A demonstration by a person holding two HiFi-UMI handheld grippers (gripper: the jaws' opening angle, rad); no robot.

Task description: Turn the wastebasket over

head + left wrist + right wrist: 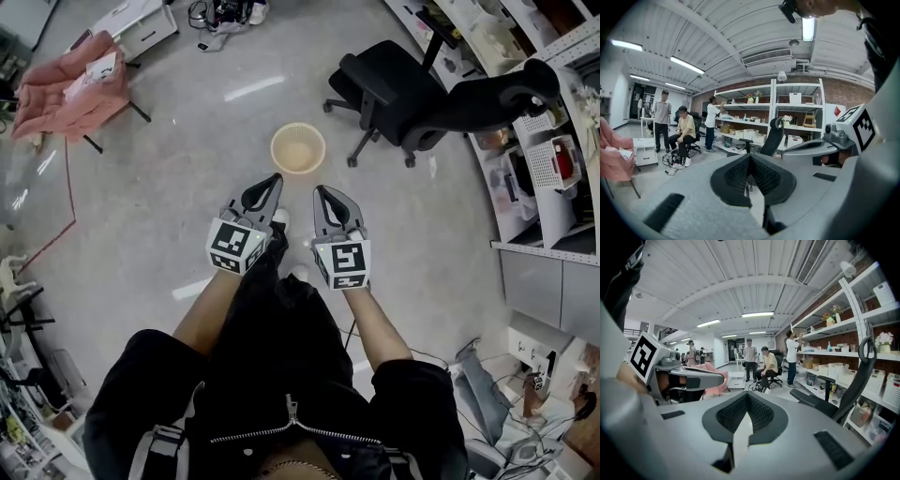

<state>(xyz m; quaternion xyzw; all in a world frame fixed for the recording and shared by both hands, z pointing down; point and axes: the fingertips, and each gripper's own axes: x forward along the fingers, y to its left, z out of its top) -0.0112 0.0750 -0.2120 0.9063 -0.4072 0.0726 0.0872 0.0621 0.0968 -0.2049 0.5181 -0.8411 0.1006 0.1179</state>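
On the grey concrete floor (pixel 169 206), toward the middle of its far stretch: round pale-beige plastic wastebasket (pixel 298 148), standing mouth up, nothing touching it. Wall looks latticed, though the view is too small to be sure.

Just nearer than the basket, and apart from it: left gripper (pixel 273 182) and right gripper (pixel 321 193), side by side, tips toward the basket. Each carries its marker cube. Both gripper views show the ribbed black pads pressed together with nothing between them.

Right of the basket: black swivel office chair (pixel 394 89) on a wheeled base. Along the floor's right edge: white metal shelving (pixel 548 164) loaded with bins. Far-left corner: pink cloth over a folding chair (pixel 66 94). Bottom of the head view: the person's dark jacket (pixel 281 394) and bare forearms.
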